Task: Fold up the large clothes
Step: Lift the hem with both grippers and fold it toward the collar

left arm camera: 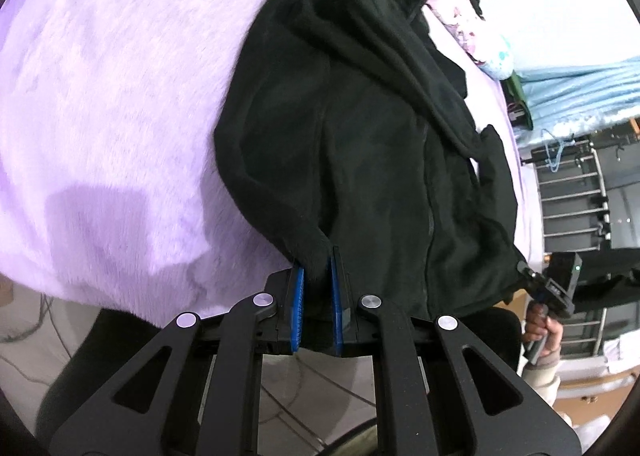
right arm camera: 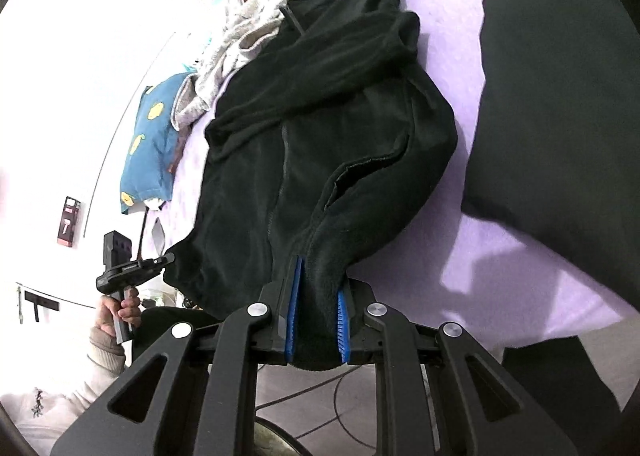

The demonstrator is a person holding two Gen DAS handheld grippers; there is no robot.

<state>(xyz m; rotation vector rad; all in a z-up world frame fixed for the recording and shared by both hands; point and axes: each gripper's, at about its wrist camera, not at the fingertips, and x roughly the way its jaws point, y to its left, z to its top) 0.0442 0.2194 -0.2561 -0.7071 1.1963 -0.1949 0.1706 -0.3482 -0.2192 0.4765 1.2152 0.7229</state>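
A black fleece jacket (left arm camera: 360, 144) lies on a lilac fluffy bedcover (left arm camera: 112, 104), with one sleeve folded across its chest and a zip down the front. My left gripper (left arm camera: 318, 276) is shut on the jacket's bottom hem corner at the bed's near edge. My right gripper (right arm camera: 318, 288) is shut on the other bottom hem corner of the jacket (right arm camera: 320, 128). Each gripper shows in the other's view, the right gripper (left arm camera: 532, 276) at the hem on the right, the left gripper (right arm camera: 164, 260) at the hem on the left.
A large black cushion (right arm camera: 560, 96) lies on the bedcover (right arm camera: 452, 56) to the right. Grey and floral clothes (right arm camera: 240, 44) and a blue pillow (right arm camera: 148, 144) lie beyond the jacket. A metal rack (left arm camera: 572, 192) stands beside the bed. Tiled floor (right arm camera: 352, 396) is below.
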